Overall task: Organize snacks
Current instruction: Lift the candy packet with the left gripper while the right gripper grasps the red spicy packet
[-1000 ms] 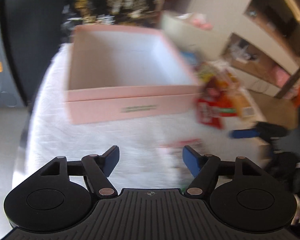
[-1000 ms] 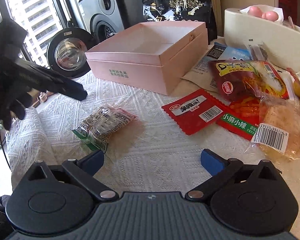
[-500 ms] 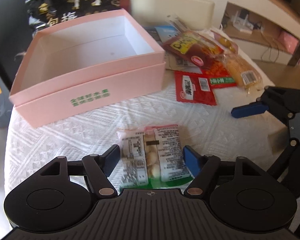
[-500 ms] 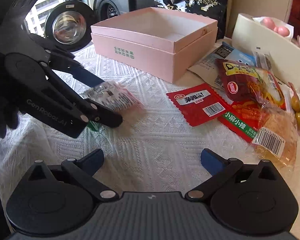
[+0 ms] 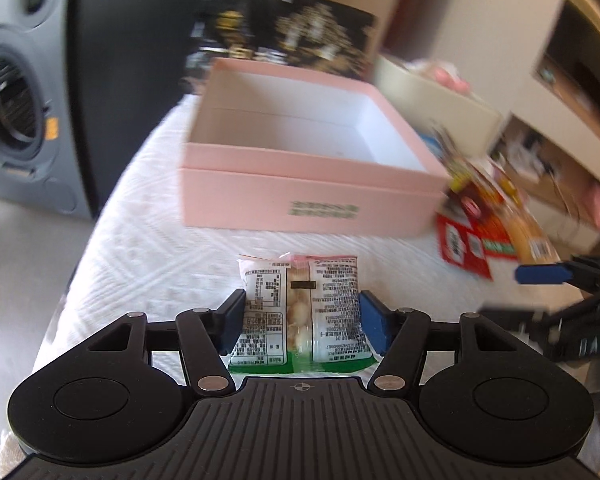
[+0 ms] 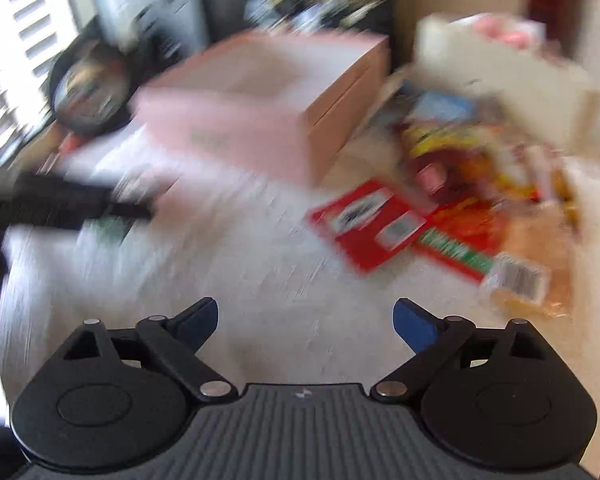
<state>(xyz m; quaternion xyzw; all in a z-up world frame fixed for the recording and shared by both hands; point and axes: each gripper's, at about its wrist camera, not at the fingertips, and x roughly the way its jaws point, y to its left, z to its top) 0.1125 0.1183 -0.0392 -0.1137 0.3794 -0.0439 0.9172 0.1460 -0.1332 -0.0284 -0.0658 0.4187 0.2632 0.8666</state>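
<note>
Just in front of the empty pink box [image 5: 312, 168], the nut packet [image 5: 300, 312] lies flat between the closing blue pads of the left gripper [image 5: 300, 322]. Squeezing its sides evenly should prevent slipping. Right gripper [image 6: 306, 320] is closing, empty.

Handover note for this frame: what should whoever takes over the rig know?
Left gripper: jaws closing around the white-and-green snack pack on the white tablecloth; grip not yet confirmed.
Right gripper: closing slightly, nothing between its jaws, above bare cloth.
Pink box: open and empty.
Red packet and the other snacks lie right of the box.
Done: nothing boxed. Left: all snacks.
</note>
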